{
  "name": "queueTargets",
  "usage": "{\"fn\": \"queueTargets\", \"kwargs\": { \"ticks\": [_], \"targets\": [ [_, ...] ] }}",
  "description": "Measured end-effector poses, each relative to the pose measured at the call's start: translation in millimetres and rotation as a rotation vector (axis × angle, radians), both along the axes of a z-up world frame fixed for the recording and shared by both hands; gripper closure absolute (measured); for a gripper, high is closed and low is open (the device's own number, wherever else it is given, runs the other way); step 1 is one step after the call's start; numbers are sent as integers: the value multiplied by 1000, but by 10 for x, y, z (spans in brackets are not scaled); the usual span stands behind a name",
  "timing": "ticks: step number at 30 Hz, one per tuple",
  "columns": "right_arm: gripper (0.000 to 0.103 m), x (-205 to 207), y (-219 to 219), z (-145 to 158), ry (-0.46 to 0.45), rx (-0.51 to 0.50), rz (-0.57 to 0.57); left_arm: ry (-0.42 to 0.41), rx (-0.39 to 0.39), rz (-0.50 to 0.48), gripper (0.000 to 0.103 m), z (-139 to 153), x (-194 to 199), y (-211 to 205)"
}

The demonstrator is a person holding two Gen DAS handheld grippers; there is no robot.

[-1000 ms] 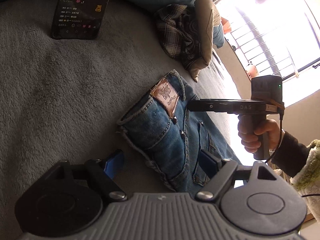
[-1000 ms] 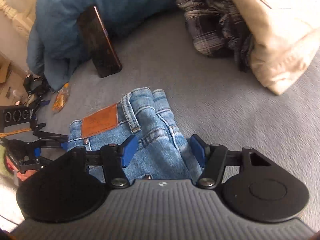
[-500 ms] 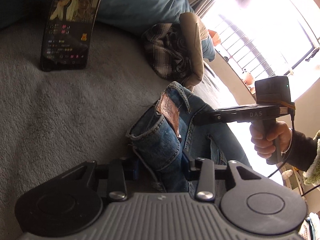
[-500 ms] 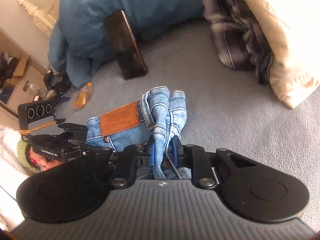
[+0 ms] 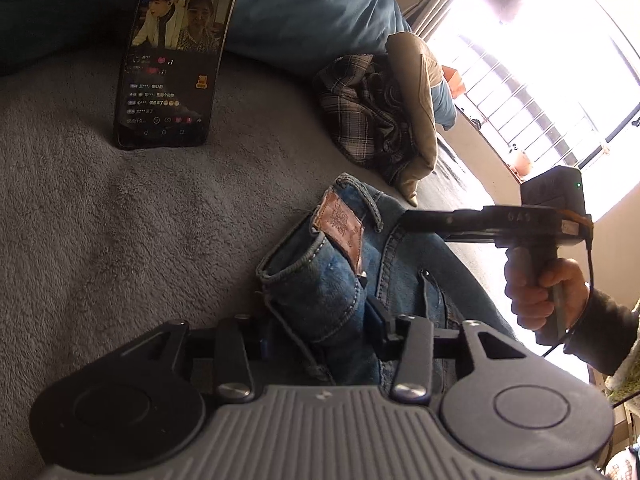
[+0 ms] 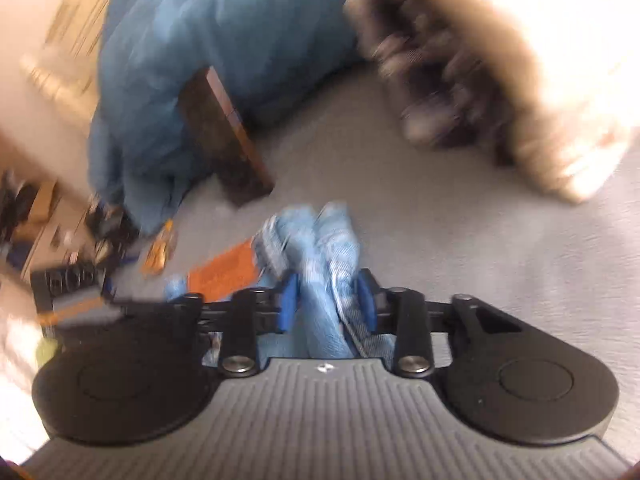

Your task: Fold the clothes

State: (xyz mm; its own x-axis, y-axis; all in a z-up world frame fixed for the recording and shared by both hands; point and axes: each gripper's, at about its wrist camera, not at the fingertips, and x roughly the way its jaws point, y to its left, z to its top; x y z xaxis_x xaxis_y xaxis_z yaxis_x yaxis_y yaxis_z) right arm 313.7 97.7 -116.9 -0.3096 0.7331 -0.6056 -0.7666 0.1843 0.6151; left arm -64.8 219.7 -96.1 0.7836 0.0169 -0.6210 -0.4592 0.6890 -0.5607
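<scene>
Blue jeans [image 5: 320, 292] with a brown leather patch [image 5: 340, 228] lie bunched on the grey blanket [image 5: 100, 220]. My left gripper [image 5: 320, 332] has a thick fold of the waistband between its pads. Its jaws are opening, but the denim still fills the gap. In the blurred right wrist view my right gripper [image 6: 328, 300] holds another fold of the jeans [image 6: 324, 248] between its blue pads [image 6: 290, 300]. These jaws are opening too, with cloth still touching both pads. A hand [image 5: 540, 296] carries the right tool on the far side of the jeans.
A lit phone [image 5: 176, 52] leans on a blue pillow [image 5: 304, 8] at the back. A plaid garment [image 5: 360, 112] and a beige one [image 5: 416, 92] are heaped beyond the jeans. A bright barred window [image 5: 540, 60] is at the right.
Both grippers went from open around the jeans to clamped on bunched denim, then widened a little. Both views have tilted upward, and the right one is now blurred by motion.
</scene>
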Motion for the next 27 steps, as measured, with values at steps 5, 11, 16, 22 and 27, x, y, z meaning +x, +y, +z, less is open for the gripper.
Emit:
{"fn": "queueTargets", "kwargs": {
  "ticks": [5, 11, 16, 22, 27],
  "targets": [
    [46, 368, -991, 705, -98, 107, -265, 17, 51, 60, 43, 191, -207, -12],
    [46, 98, -2900, 1234, -211, 109, -658, 24, 184, 114, 43, 485, -263, -51],
    [48, -618, -4047, 1085, -274, -13, -914, 78, 341, -104, 43, 626, 400, -302],
    [72, -1047, -4275, 309, -280, -142, -915, 111, 483, -432, 43, 411, 1204, -924],
    [90, -940, -5044, -130, -245, -125, -1083, 217, 571, -496, 41, 104, 1587, -1082]
  ]
}}
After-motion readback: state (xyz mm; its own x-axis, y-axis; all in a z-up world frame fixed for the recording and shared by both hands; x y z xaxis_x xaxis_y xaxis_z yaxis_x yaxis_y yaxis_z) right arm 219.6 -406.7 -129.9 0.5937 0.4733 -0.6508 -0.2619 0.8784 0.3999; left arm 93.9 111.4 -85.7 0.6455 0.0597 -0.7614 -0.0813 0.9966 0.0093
